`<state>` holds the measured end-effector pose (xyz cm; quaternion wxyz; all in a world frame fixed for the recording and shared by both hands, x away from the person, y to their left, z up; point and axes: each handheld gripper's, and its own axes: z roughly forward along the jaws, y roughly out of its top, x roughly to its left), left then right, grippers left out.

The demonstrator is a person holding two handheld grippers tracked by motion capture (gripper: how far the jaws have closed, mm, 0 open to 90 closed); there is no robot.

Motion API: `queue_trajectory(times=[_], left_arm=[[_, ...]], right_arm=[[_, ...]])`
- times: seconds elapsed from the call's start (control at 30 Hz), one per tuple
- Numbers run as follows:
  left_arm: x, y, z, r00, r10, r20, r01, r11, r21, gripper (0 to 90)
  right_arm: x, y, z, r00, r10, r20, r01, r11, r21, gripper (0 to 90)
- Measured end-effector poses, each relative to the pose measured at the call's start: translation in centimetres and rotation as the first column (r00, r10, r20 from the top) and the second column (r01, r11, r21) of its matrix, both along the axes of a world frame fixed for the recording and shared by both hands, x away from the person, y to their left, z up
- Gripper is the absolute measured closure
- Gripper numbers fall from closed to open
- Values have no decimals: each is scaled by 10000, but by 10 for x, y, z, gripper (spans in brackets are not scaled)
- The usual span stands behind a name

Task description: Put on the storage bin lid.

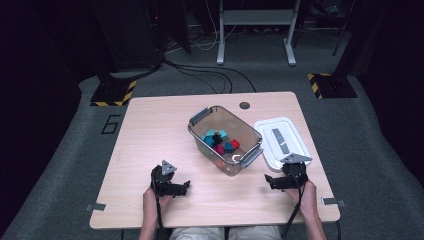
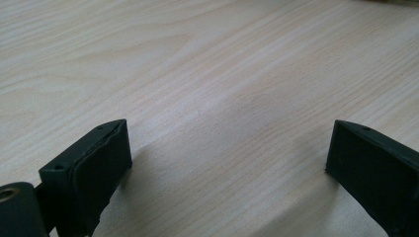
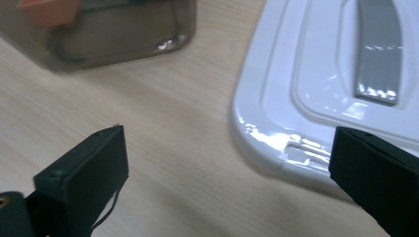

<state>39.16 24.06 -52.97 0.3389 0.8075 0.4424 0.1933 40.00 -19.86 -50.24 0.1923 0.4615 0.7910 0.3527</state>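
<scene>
the right hand-held gripper [image 1: 286, 181] rests low on the tabletop [image 1: 150, 135], jaws spread wide and holding nothing, aimed at the near corner of the white lid [image 3: 316, 74], which lies flat just beside the clear box [image 1: 225, 140], right of it. it looks lined up to take the lid's edge. the box stands open at the tabletop's middle, coloured blocks [image 1: 221, 141] inside. the left hand-held gripper [image 1: 172, 187] sits well apart, also wide and empty, likely waiting to steady the box.

The high view looks forward and down on the whole table [image 1: 150, 130]. Each gripper view sits low and close over the wood; the right one shares the white lid [image 3: 306, 64] (and a box [image 3: 113, 34] corner) with it.
</scene>
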Motion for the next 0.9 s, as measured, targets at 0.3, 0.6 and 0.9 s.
queue_trajectory(times=[0.3, 0.6, 0.9], left_arm=[[0, -1, 0, 10000, 38, 39, -37, 9999, -102, 43], [0, -1, 0, 10000, 39, 45, -38, 9999, -110, 44], [0, -1, 0, 10000, 34, 62, -33, 9999, -119, 50]], right_arm=[[21, -19, 9, 9996, -275, 44, 275, 9995, 130, 0], [54, -28, 10, 9976, -655, -241, 657, 9978, 83, 1], [84, -26, 10, 9968, -684, -414, 674, 9974, -260, 29]])
